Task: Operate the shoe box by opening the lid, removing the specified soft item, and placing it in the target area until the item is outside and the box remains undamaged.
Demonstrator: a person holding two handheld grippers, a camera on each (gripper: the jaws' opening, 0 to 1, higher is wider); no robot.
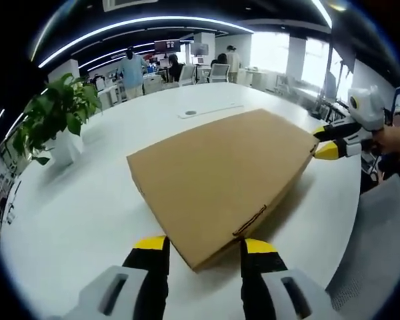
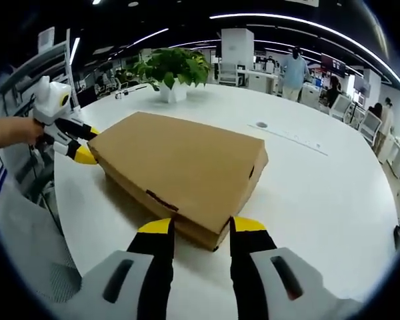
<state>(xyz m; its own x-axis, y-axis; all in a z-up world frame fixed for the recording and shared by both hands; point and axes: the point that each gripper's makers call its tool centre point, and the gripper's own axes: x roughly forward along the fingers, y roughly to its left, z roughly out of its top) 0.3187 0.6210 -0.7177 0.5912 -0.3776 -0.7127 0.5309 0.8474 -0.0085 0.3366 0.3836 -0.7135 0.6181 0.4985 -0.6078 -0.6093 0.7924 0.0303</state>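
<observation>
A closed brown cardboard shoe box lies flat on the white table, lid down, with a small slot tab on its near edge. My left gripper is open, its yellow-tipped jaws standing either side of the box's near corner. At the far right corner my right gripper straddles the lid edge, held by a hand. In the right gripper view the box runs away from my open right gripper, whose jaws flank its near corner; my left gripper sits at the opposite corner. The soft item is hidden inside.
A potted plant stands on the table beyond the box. A round cable port lies in the tabletop. Grey clothing hangs by the table's edge. People and office chairs stand far behind.
</observation>
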